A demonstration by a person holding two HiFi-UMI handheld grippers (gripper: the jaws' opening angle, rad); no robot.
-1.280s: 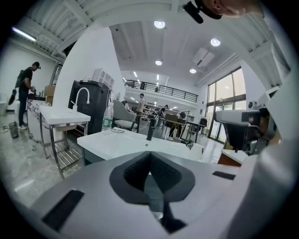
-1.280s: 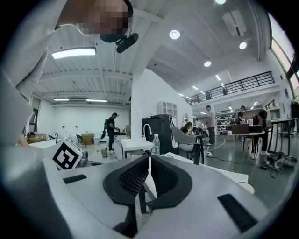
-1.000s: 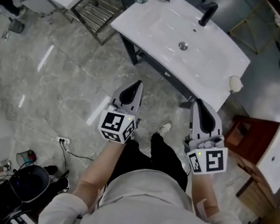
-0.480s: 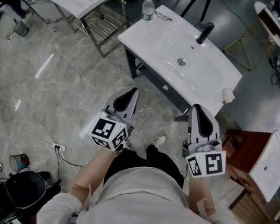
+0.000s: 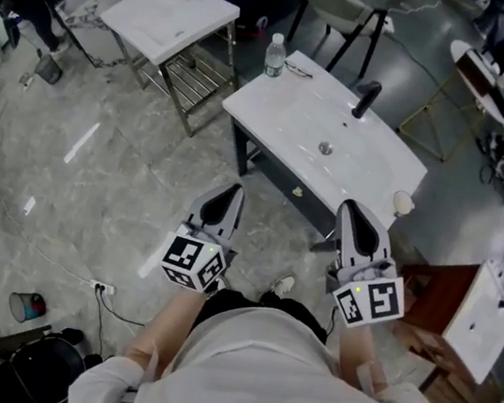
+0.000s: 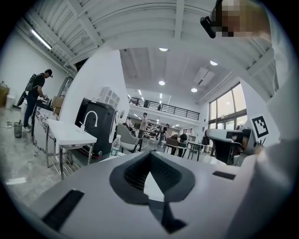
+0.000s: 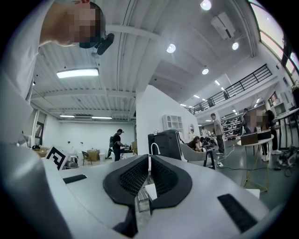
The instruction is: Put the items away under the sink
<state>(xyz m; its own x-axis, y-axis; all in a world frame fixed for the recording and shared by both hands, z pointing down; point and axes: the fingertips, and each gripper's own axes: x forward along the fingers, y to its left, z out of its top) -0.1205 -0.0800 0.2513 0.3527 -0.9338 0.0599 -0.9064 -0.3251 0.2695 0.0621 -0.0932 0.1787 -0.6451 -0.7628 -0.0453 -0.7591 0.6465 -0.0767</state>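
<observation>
Since a second ago the sink tabletop (image 5: 293,122) has slid from the top edge toward frame centre and looks smaller. Both tools now sit lower in frame. The left tool (image 5: 230,194) and right tool (image 5: 355,214) are side by side at lower centre, short of the front edge and not touching it. Both are closed, jaw tips together, nothing between them. The water bottle (image 5: 275,55) stands upright on the upper-left corner. A round pale item (image 5: 403,203) sits at the right corner, and the black faucet (image 5: 366,98) is at the rear.
</observation>
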